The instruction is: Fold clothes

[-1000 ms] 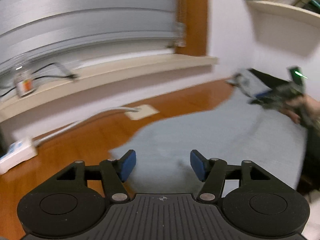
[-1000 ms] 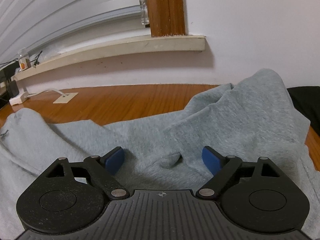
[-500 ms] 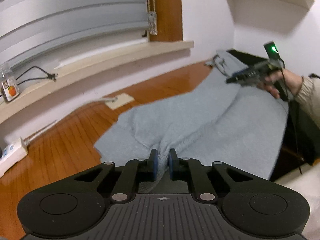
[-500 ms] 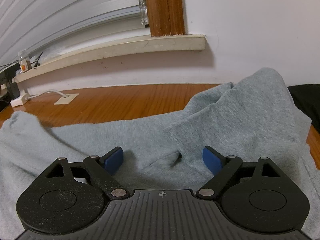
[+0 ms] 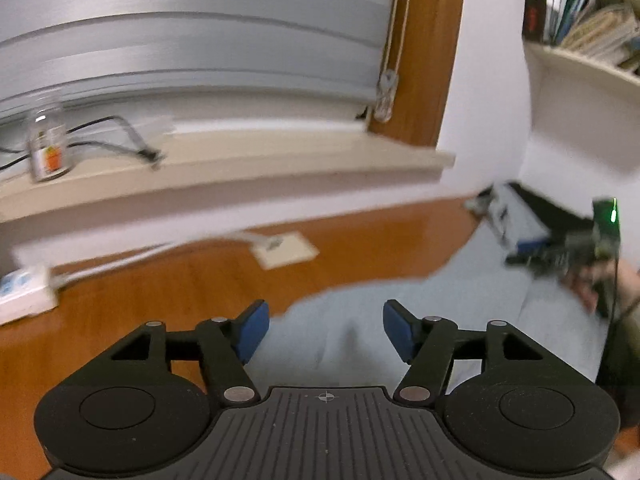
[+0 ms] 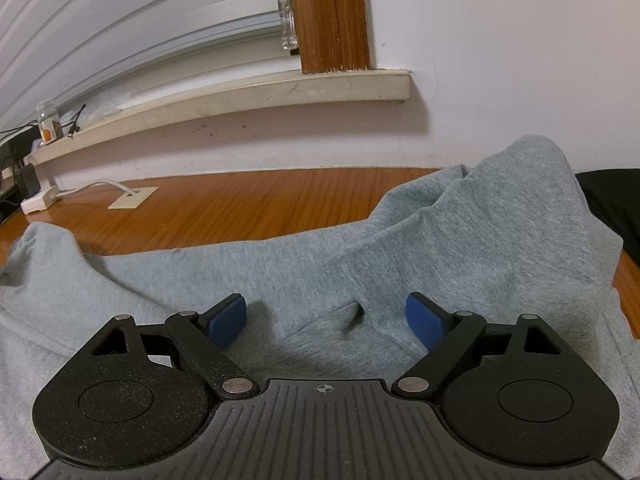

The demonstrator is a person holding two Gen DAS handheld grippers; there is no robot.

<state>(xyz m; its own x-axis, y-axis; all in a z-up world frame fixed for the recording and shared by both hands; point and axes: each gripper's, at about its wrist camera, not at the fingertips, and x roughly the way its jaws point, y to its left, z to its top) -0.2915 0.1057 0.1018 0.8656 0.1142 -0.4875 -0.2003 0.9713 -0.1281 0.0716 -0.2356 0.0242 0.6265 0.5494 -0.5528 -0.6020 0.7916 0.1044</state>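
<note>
On the wooden bench (image 6: pixel 248 204), below the window sill (image 6: pixel 256 92): one grey garment (image 6: pixel 280 264), spread flat across the near half, its far edge running roughly parallel to the sill.

- Garment, right end: bunched into a raised fold (image 6: pixel 520 208), touching a black cloth (image 6: pixel 612 200) beside it. Left end: a rounded lobe lying flat on the wood.
- Open room: a bare strip of bench between the garment's far edge and the wall under the sill.
- Left gripper (image 5: pixel 325 330): jaws just opened wide, blue pads clear of the fabric; the garment's edge lies below and between them, not pinched. View blurred.
- Right gripper (image 6: pixel 325 320): jaws wide, over a small crease at the base of the raised fold; whether the pads touch the cloth cannot be told, but nothing is clamped. In the left wrist view it shows (image 5: pixel 560 254) at the far right over the garment, held in a hand (image 5: pixel 592 284), a green light on top.
- On the bench toward the sill: a flat beige plate (image 6: pixel 134 198) with a white cable, and a white power strip (image 6: pixel 38 202) at the far left.
- On the sill: a small jar (image 6: pixel 48 122) with an orange label, and dark cables (image 5: pixel 120 136).
- Above the sill: grey blinds (image 5: pixel 200 40), a wooden frame (image 6: pixel 332 16), a hanging cord pull (image 5: pixel 386 96).
- Right of the frame: a wall shelf (image 5: pixel 580 68) with books.
</note>
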